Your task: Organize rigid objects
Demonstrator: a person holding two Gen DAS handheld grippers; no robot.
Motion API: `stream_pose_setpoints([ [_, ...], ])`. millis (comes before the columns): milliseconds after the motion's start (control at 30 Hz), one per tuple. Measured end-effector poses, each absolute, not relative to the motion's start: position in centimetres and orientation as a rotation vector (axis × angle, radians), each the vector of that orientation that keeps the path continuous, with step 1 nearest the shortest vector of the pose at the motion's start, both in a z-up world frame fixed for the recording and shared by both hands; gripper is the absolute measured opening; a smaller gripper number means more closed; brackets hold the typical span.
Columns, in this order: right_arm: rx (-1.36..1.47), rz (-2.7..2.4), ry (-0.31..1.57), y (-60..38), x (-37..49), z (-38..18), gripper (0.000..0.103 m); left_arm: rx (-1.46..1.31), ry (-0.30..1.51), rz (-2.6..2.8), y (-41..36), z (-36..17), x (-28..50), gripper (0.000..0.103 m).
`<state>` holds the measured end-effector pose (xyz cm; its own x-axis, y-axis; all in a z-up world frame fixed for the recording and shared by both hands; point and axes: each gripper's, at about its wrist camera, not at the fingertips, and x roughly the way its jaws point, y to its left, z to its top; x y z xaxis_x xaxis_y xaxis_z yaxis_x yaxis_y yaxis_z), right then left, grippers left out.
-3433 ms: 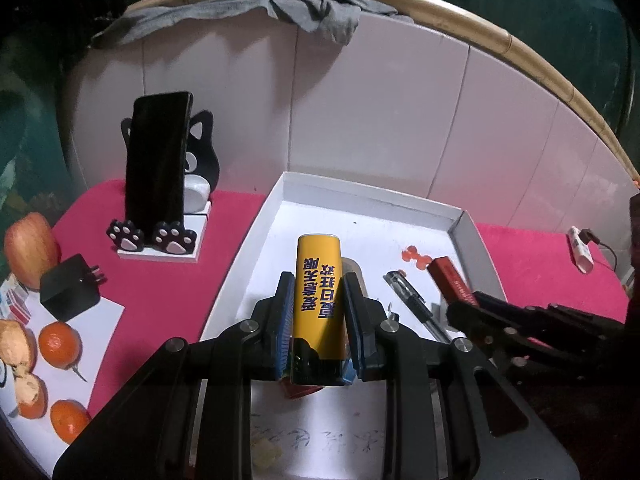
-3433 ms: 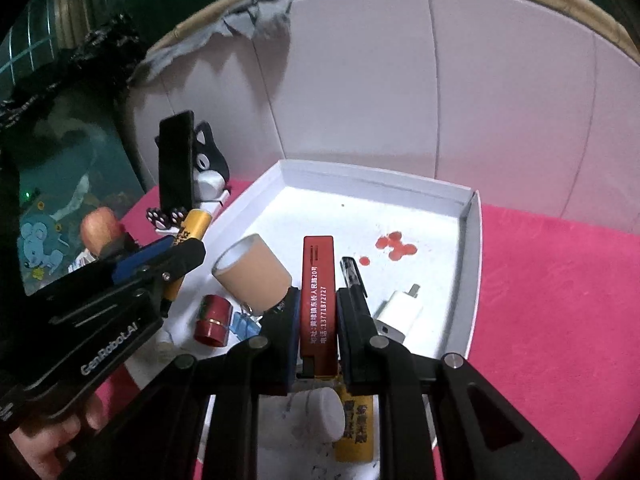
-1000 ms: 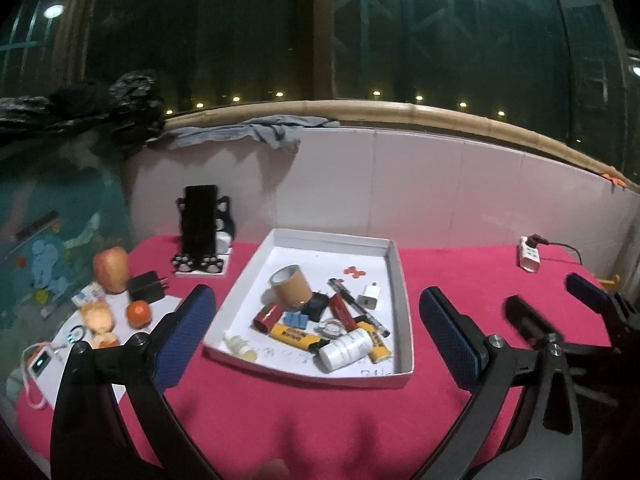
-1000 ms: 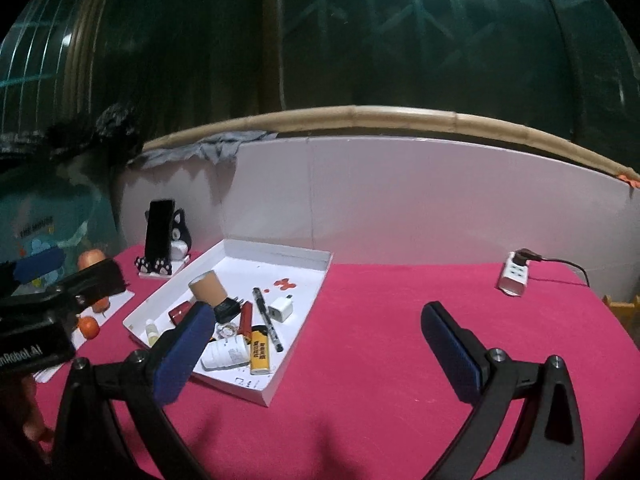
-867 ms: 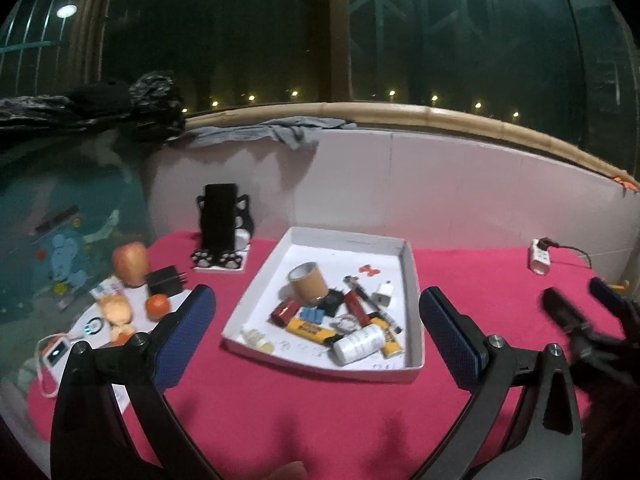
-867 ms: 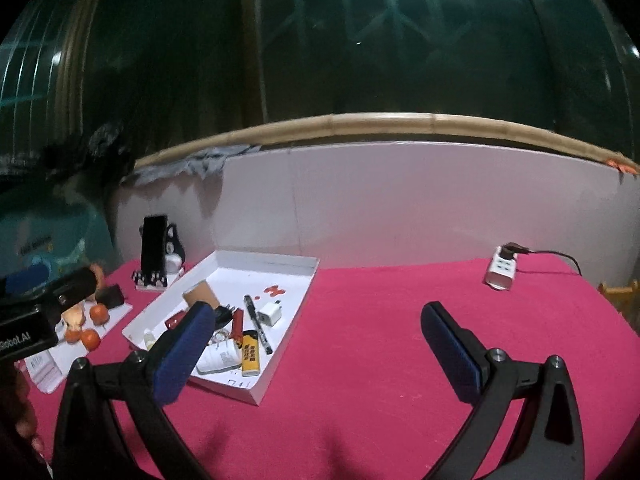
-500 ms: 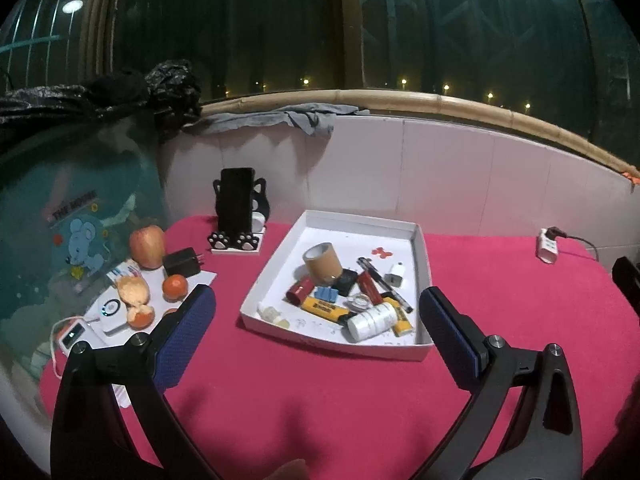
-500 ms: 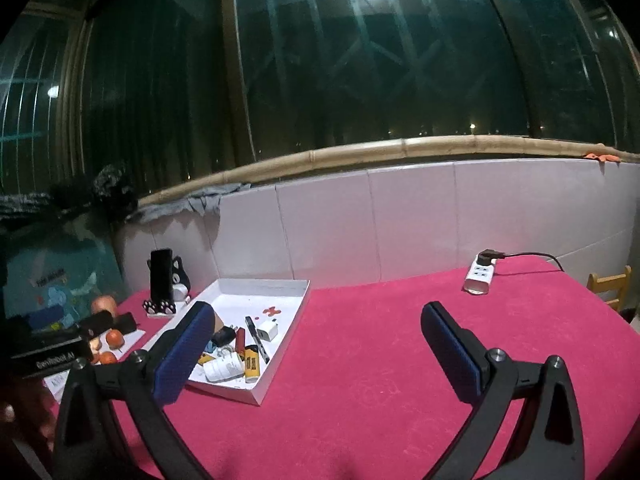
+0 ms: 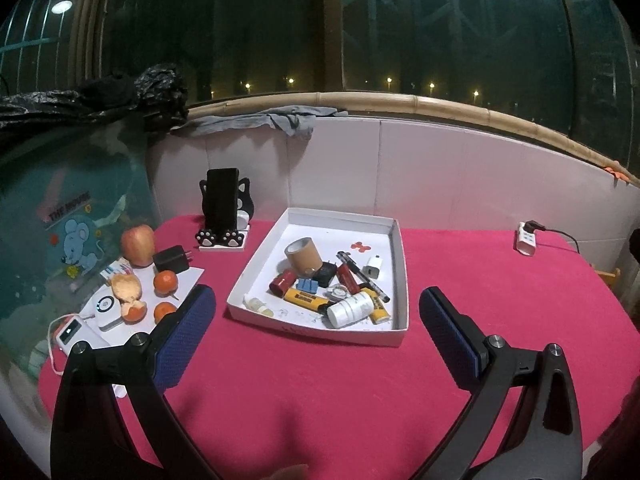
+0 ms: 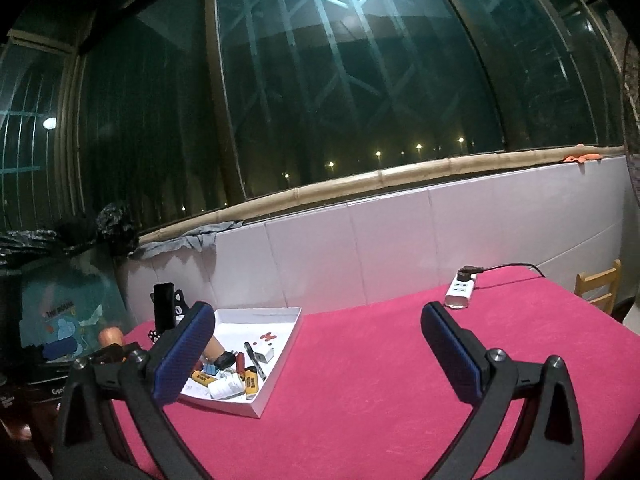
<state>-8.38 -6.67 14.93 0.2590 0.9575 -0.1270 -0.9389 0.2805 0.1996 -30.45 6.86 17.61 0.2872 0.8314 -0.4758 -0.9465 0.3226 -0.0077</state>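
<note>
Both wrist views look forward from above the pink-clothed table (image 9: 320,392), well back, sharing the white cardboard tray (image 9: 394,276) (image 10: 294,330); the right faces it from farther right.

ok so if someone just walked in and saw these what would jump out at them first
Probably the white tray in the middle of the bright pink tablecloth, crowded with small things such as a brown tape roll and a yellow tube. Next, the black phone upright on a cat-shaped stand at the tray's left, with fruit in front of it. Both grippers hang wide open and empty.
</note>
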Motion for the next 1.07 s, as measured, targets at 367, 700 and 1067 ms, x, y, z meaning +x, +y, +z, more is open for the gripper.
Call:
stream_pose_setpoints([
  [367,0.146,1.306,0.231,-9.6,-7.7,15.4,0.103,-0.297,0.411,1.218,5.1,18.5,-31.0,0.103],
  [700,0.127,1.318,0.209,-10.5,-8.3,15.4,0.103,-0.300,0.411,1.215,4.3,18.6,-31.1,0.103],
  [1067,0.122,1.314,0.225,-10.9,-8.0,15.1,0.103,-0.315,0.413,1.195,4.2,18.3,-31.2,0.103],
])
